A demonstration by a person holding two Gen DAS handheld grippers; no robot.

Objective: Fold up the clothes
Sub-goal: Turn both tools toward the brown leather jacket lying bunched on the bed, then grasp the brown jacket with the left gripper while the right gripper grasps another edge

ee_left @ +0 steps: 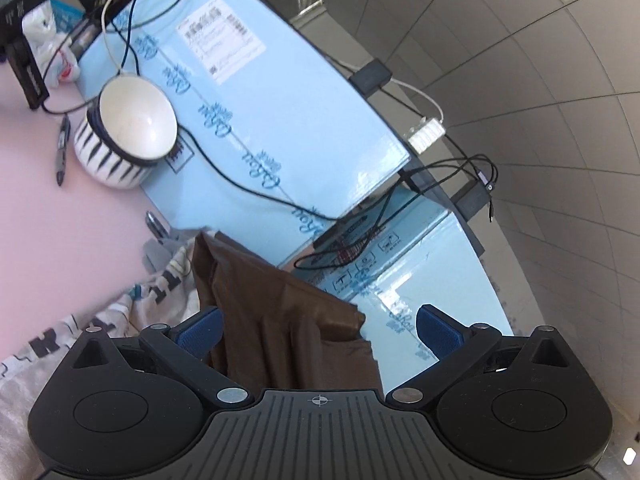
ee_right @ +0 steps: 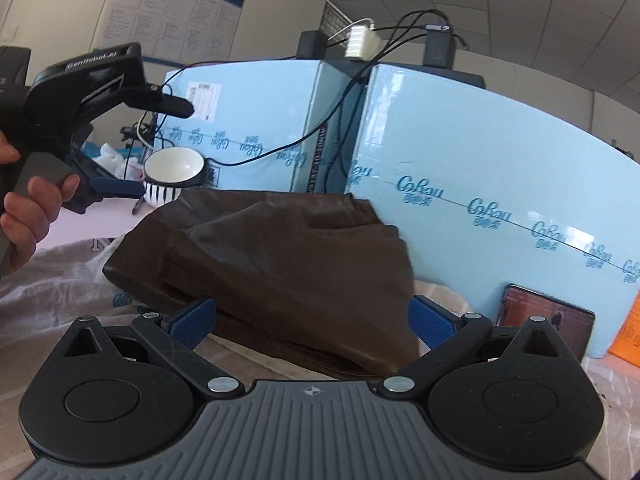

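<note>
The brown garment (ee_right: 264, 264) lies roughly folded between the right gripper (ee_right: 312, 320)'s spread fingers; left gripper (ee_left: 318, 330)'s fingers gape too.

Landmark: folded garment (ee_right: 272, 272), on a cloth (ee_right: 60, 280) spread over the counter (ee_right: 92, 220). Behind the garment, two large boxes (ee_right: 500, 208) side by side, touching or nearly touching its back edge. Bowl (ee_right: 174, 176) behind-left of the garment, just before the left box; pen (ee_left: 62, 148) on the counter beside the bowl. Phone (ee_right: 546, 320) right of the garment, leaning on the right box. Cables (ee_right: 360, 68) and adapters on top of the boxes. Right tool (ee_right: 312, 320) in front of the garment, left tool (ee_right: 120, 188) to its left, held in a hand (ee_right: 28, 216).
</note>
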